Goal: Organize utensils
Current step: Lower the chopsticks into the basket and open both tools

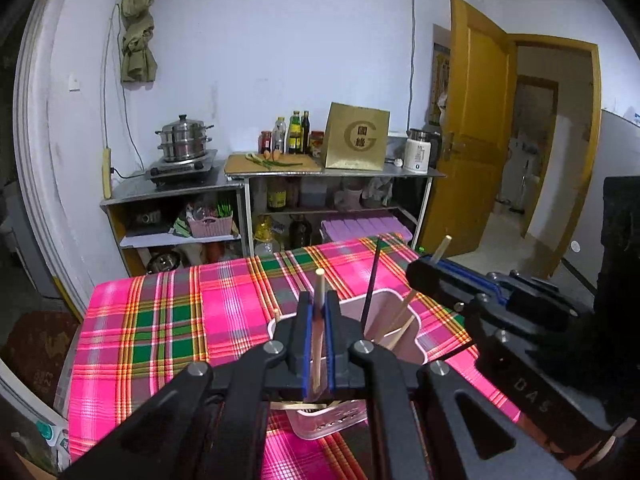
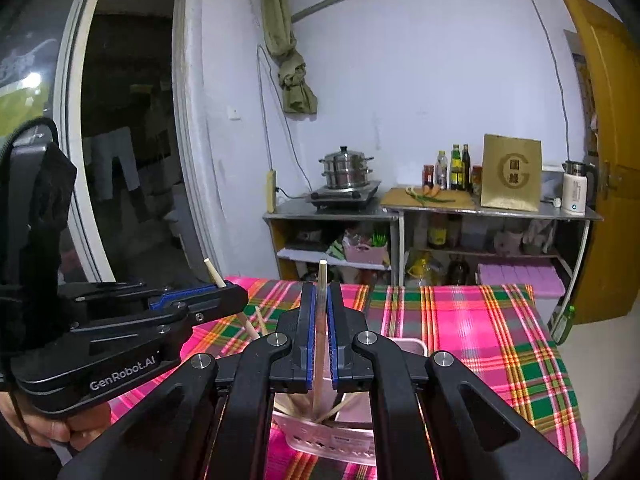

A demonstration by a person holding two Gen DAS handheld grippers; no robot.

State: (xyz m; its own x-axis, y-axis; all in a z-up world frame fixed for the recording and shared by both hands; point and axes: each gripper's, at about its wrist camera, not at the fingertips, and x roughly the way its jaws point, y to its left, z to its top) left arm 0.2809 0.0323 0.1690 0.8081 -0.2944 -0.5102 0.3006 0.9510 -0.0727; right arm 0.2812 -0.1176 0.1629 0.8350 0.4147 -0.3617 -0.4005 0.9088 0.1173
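Observation:
My left gripper is shut on a pale wooden chopstick that stands nearly upright over a pink plastic holder. A black chopstick and several wooden ones lean in the holder. My right gripper is shut on another pale chopstick above the same pink holder. The two grippers are side by side: the right gripper shows at the right of the left wrist view, and the left gripper at the left of the right wrist view. Each has its stick poking out above the jaws.
The holder stands on a table with a pink and green plaid cloth. Behind it are metal shelves with a steamer pot, bottles, a gold box and a kettle. A yellow door stands open at the right. A hand holds the left gripper.

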